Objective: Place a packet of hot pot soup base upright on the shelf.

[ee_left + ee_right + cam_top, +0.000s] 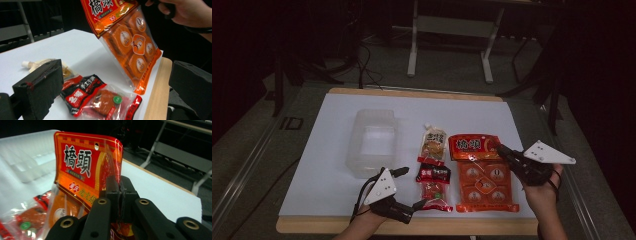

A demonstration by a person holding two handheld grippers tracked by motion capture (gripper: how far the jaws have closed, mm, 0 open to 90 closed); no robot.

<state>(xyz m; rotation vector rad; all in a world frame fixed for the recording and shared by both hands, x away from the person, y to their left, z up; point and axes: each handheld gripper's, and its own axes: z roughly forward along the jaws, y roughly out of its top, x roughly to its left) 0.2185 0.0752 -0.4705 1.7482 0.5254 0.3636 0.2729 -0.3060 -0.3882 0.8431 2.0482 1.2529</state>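
The orange snack bag (479, 172), printed with large Chinese characters on its red header and showing round-labelled pieces through its clear lower half, sits at the right side of the white worktop (332, 130). In the left gripper view it hangs lifted and tilted, its header up and its bottom corner near the wooden front edge of the worktop. The right gripper (502, 150) is clamped on the bag's upper right edge — in the right gripper view its two black jaws meet tightly with the bag's foil pinched between them, no gap to be seen. The hand (542, 192) behind it comes in from the lower right.

Just left of the bag lies a red-and-black snack packet (433, 187) with a brown piece visible through its clear window, and beyond that a small spouted pouch (433, 145), pale with a red lower band. Both rest flat on the worktop.

The left gripper (409, 187) is at the front edge of the worktop, right beside the red-and-black packet — its jaws stand wide apart with nothing between them, the packet lying ahead of them in the left gripper view.

Farther left and back stands a clear plastic container (372, 142), rectangular and open-topped, well apart from both grippers
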